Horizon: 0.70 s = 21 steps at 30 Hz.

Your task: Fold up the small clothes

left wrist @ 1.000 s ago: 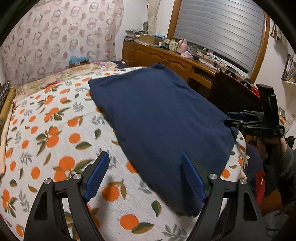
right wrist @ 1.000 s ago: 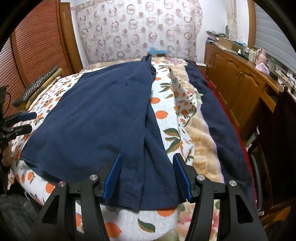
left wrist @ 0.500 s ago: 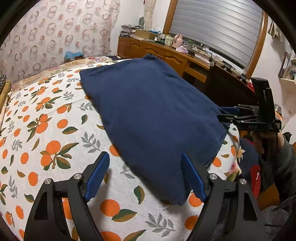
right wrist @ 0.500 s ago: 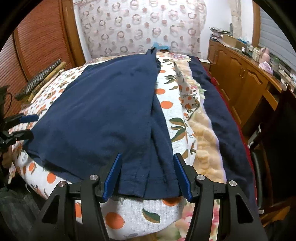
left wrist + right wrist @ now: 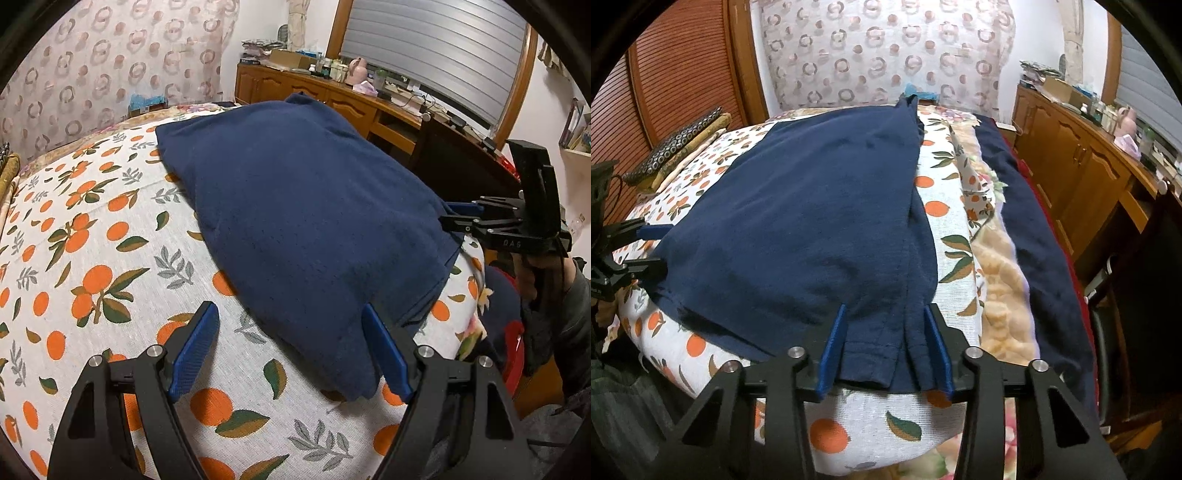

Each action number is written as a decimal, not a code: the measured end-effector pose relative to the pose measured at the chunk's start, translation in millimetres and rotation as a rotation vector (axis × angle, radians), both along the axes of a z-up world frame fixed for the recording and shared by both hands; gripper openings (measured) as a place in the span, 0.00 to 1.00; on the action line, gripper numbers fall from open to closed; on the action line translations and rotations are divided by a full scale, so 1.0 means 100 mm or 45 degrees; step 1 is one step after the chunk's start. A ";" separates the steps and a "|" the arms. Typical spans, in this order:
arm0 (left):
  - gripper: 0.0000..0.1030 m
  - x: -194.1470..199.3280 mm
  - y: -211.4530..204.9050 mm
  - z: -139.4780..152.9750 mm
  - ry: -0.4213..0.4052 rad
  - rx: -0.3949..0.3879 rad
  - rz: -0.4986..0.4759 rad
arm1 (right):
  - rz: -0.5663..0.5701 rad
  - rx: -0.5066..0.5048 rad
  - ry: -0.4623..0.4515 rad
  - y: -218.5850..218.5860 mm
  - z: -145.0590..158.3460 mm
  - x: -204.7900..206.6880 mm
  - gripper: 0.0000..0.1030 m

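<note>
You are at a bed with an orange-print cover, a wooden dresser behind it in the upper right of the frame.

Left wrist view: the shirt, dark blue, lies flat across the middle of the frame. Your left tool stands wide and holds nothing; the shirt's near corner lies between its fingers at the lower centre, against the right finger. At the right edge your right tool meets the shirt's far corner; whether it has closed there cannot be told from here.

Right wrist view: the shirt fills the centre, its hem at the bed's near edge in the lower middle. The right tool stands at a narrow gap with the hem and a folded seam between its fingers, not clearly pinched. The left tool shows at the left edge beside the other corner.

Take both corners deep, all layers in. Close evenly, then lift both ends level so the fold lands straight.
</note>
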<state>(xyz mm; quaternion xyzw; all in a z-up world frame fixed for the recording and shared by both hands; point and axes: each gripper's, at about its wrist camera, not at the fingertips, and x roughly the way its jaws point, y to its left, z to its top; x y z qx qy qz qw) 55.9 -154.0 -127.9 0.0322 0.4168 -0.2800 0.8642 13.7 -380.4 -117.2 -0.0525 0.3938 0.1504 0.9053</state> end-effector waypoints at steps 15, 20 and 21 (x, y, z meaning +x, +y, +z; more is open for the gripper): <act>0.08 -0.10 -0.02 0.09 0.025 -0.106 -0.123 | 0.057 0.137 -0.090 -0.07 0.21 -0.12 0.09; 0.07 0.06 0.14 0.49 -0.072 -0.241 -0.069 | 0.065 0.224 -0.235 -0.12 0.60 -0.06 0.07; 0.07 0.12 0.17 0.57 -0.091 -0.257 -0.057 | 0.071 0.236 -0.267 -0.12 0.70 0.00 0.07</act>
